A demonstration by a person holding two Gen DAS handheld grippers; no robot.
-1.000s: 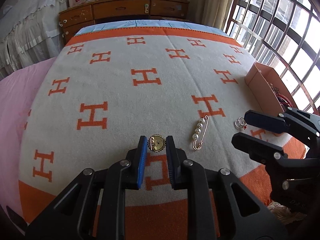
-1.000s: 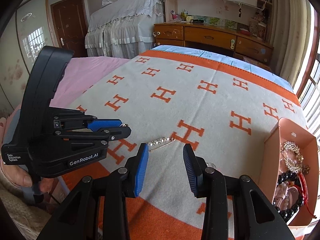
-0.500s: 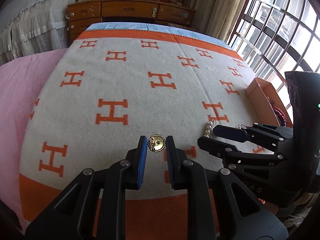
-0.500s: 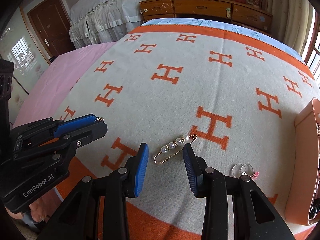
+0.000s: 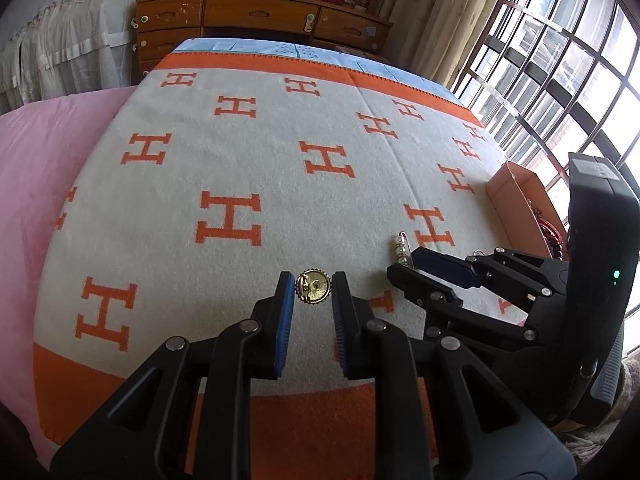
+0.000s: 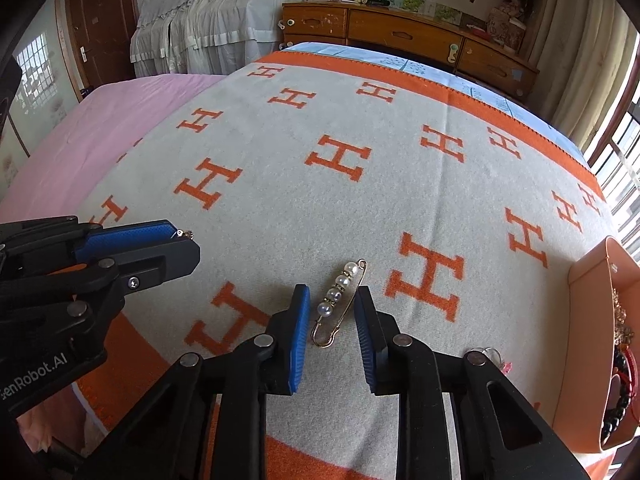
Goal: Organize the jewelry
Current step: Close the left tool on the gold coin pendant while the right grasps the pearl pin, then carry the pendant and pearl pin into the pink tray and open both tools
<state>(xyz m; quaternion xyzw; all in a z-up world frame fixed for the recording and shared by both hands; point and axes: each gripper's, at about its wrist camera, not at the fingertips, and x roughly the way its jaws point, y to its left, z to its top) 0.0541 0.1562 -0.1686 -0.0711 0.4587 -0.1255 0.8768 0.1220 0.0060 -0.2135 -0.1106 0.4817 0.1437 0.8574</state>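
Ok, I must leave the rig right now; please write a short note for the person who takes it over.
Left gripper: shut on the round gold brooch, held at its fingertips.
Right gripper: jaws have just been closing around the pearl pin. The pin lies on the blanket between them, and the pads are not yet pressing it.
Other things: the small hoops lie on the blanket right of the pin. The orange box is further right.
Done: the box already holds beads and other pieces.
Left: probably grip the pin, take brooch and pin to the box, then the hoops.
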